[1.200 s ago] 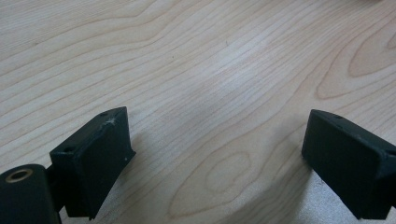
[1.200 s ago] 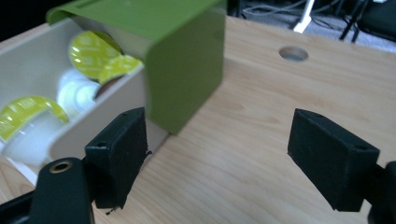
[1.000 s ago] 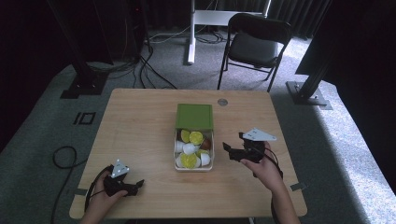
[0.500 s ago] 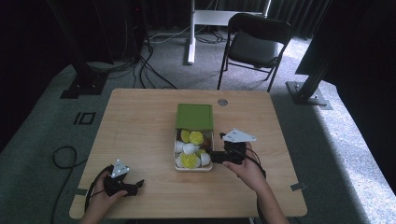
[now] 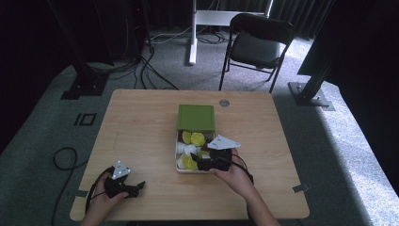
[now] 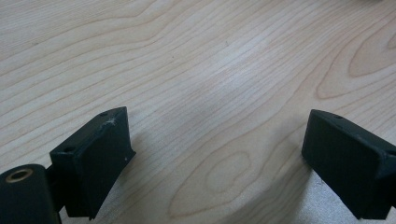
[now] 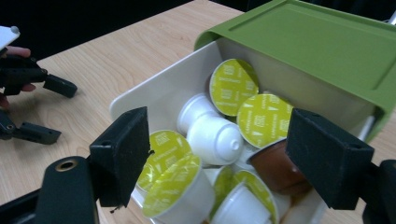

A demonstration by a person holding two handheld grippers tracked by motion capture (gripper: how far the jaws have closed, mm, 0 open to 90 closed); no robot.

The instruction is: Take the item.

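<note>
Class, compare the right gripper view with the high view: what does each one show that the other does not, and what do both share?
Right gripper view alone: a brown capsule among the white capsules, and print on the yellow-green foil lids.
High view alone: the folding chair, floor cables, the whole table and both forearms.
Both: the white box under its green lid, the open right claw at the capsules, and the left claw resting apart.

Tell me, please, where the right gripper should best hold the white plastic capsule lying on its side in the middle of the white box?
Probably across the round body of the white plastic capsule, coming from above. It lies on top of the pile inside the white box, domed end toward the right gripper, whose jaws are open and have just been closing.
</note>
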